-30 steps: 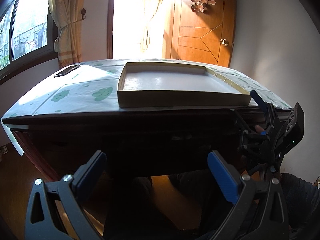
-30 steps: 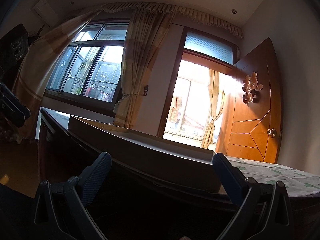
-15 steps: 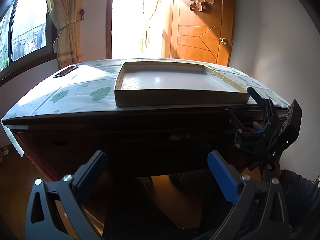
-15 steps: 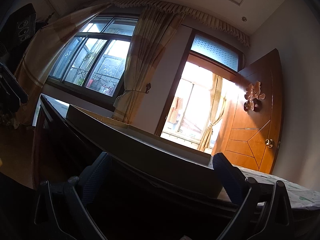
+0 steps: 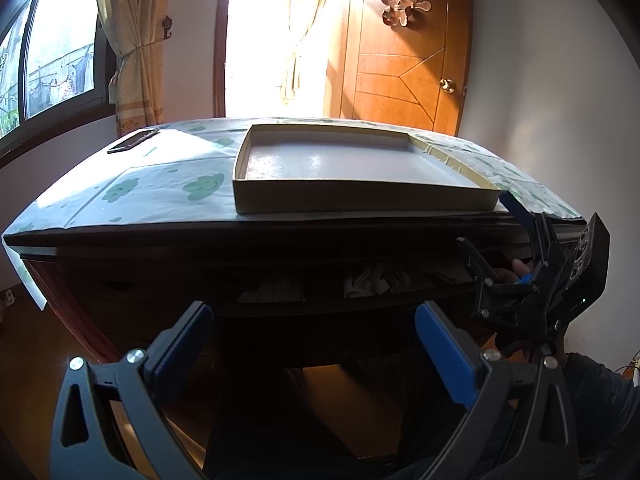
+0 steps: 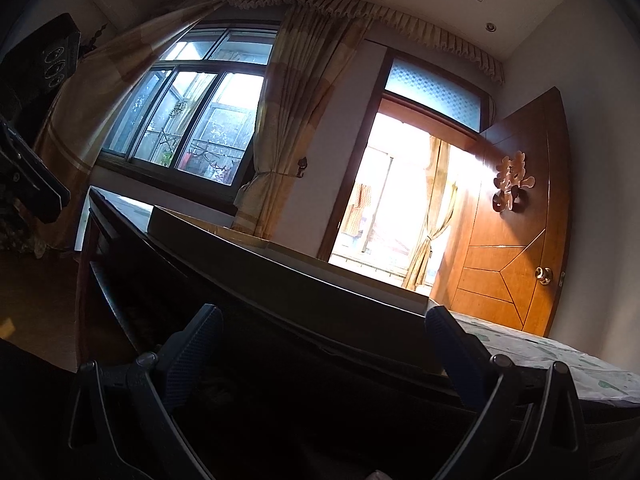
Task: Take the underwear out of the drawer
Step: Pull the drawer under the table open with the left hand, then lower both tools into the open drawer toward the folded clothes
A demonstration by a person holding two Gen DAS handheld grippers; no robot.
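Nearest the left wrist camera, the left gripper hangs with its blue pads spread wide and nothing between them, open air and floor below it. Just beyond, the drawer stands pulled out under the dark table edge, leaving a narrow slot of headroom. Pale folded underwear lies inside that slot, ahead of the left gripper and slightly right of its centre line, not touched. At the drawer's right end the right gripper sits against the table edge, its own fingers set wide apart on nothing. Farther back, a shallow cardboard box rests on the patterned tablecloth. A dark phone lies at the far left corner.
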